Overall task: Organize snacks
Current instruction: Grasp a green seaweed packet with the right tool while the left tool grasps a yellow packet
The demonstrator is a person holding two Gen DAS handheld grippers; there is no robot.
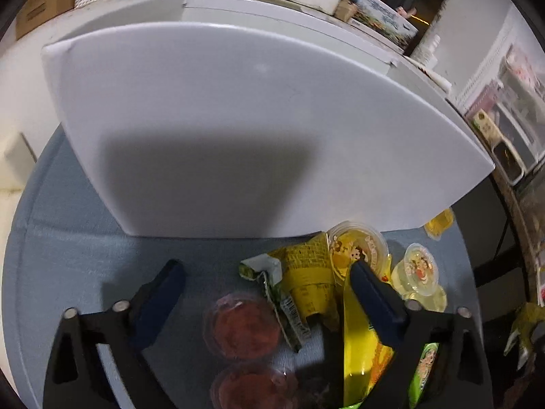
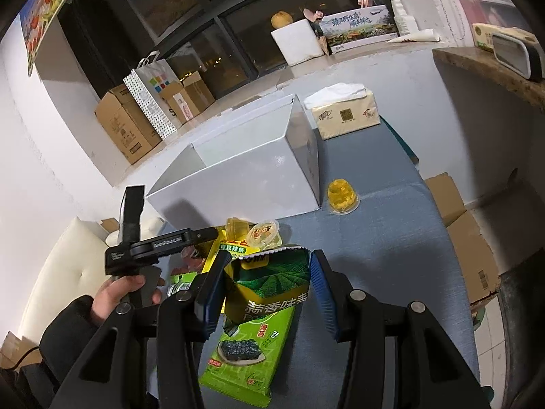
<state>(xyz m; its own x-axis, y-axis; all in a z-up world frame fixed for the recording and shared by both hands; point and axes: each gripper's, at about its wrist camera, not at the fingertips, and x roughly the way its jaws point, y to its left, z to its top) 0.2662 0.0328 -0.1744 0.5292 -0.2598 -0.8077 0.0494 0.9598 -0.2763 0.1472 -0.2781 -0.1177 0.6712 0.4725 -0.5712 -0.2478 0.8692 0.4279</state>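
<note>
A white open box [image 2: 245, 170] stands on the blue-grey table; in the left wrist view its side wall [image 1: 238, 129] fills the middle. My right gripper [image 2: 267, 272] is shut on a green pea-snack bag [image 2: 272, 283], held above a flat green seaweed packet [image 2: 248, 351]. My left gripper [image 1: 269, 279] is open over a snack pile: two red jelly cups [image 1: 243, 323], a crumpled yellow-green packet [image 1: 303, 279], a yellow bag [image 1: 361, 347] and yellow jelly cups [image 1: 417, 272]. A single yellow jelly cup [image 2: 342, 197] sits beside the box's right corner.
A tissue pack [image 2: 344, 116] lies behind the box. Cardboard boxes [image 2: 126, 126] and a paper bag [image 2: 153, 99] stand on the window ledge. More cardboard boxes [image 2: 473, 248] sit on the floor right of the table. A cream chair [image 2: 64, 272] is at the left.
</note>
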